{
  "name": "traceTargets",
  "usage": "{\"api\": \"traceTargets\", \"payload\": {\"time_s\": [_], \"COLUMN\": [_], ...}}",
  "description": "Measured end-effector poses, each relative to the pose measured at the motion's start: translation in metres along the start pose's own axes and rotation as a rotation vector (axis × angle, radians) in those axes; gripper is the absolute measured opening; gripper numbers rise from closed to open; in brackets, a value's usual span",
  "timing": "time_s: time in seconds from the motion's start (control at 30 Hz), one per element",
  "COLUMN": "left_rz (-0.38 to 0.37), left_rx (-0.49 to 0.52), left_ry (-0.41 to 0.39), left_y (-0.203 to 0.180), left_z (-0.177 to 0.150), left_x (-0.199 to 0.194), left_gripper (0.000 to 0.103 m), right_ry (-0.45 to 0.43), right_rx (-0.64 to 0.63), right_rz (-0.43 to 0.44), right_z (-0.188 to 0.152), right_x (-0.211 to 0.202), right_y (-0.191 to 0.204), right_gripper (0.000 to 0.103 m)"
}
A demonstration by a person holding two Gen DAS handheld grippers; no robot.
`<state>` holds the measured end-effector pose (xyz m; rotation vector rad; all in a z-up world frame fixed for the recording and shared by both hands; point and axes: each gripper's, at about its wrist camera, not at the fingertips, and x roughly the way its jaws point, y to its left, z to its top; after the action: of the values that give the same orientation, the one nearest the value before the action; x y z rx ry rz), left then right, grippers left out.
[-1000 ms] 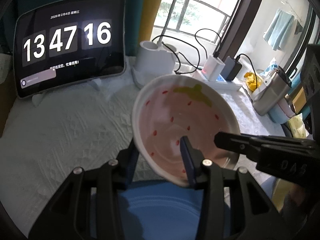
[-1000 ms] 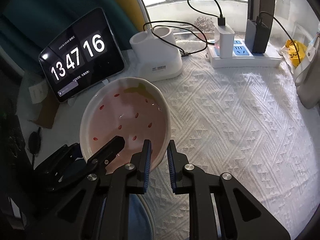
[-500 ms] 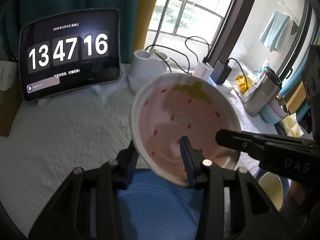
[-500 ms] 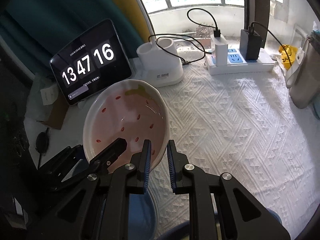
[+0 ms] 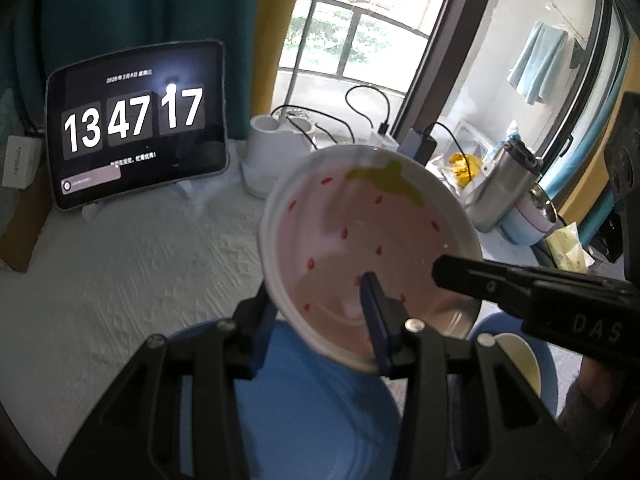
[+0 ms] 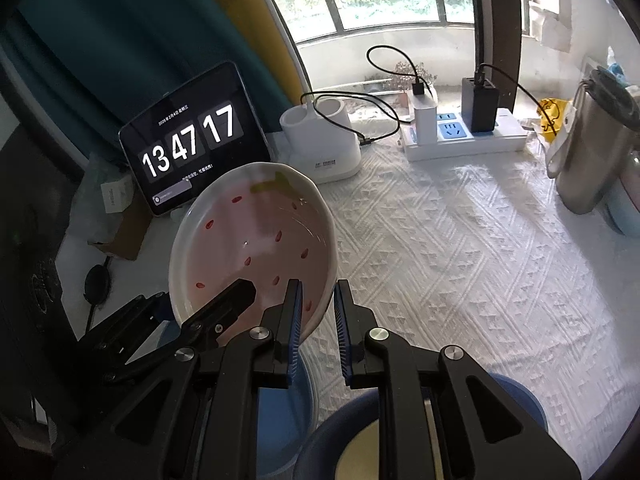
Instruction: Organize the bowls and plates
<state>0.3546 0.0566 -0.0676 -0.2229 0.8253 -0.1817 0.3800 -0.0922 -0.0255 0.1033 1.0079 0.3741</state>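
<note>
Strawberry plate [image 5: 368,248]: pink with red seed marks and a green leaf patch, white rim; lifted clear of the cloth and tilted, its inner face toward both cameras.
Left gripper [image 5: 320,312]: clamped on the plate's near-left rim — one finger [image 5: 374,320] inside the dish, the other behind the rim.
Right gripper [image 6: 316,312]: closed over the plate's near-right rim, blue-padded fingers [image 6: 292,312] straddling the edge, one on each side.
Blue plate [image 5: 304,408]: flat on the table directly under the lifted plate, just behind the left gripper's fingers.
Blue bowl [image 6: 516,396]: low in the right wrist view, under the right gripper, pale yellowish inside; just beside the blue plate.
Tablecloth [image 6: 460,248]: white, textured weave, covering the table.
Tablet clock [image 6: 188,144]: propped upright at the far left, reading 13 47 17.
White holder [image 6: 320,144]: two round wells, a black cable trailing across it — next to the tablet.
Power strip [image 6: 464,136]: far edge by the window, chargers plugged in.
Steel flask [image 6: 592,148]: far right, upright.
</note>
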Motion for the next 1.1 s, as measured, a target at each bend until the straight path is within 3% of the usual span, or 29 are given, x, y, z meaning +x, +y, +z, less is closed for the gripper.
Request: {"api": "traceTargets", "payload": {"time_s": [1.1], "left_rz": [-0.017], "left_rx": [0.072], "left_ry": [-0.026], "left_y": [-0.073], "left_z": [-0.031], "left_x": [-0.048], "left_gripper": [0.042], "right_ry": [-0.097], "right_rx": [0.026], "right_rz": [0.012], "right_z": [-0.048], "right_x": [-0.084], "right_y": [-0.031], "right_gripper": [0.018]}}
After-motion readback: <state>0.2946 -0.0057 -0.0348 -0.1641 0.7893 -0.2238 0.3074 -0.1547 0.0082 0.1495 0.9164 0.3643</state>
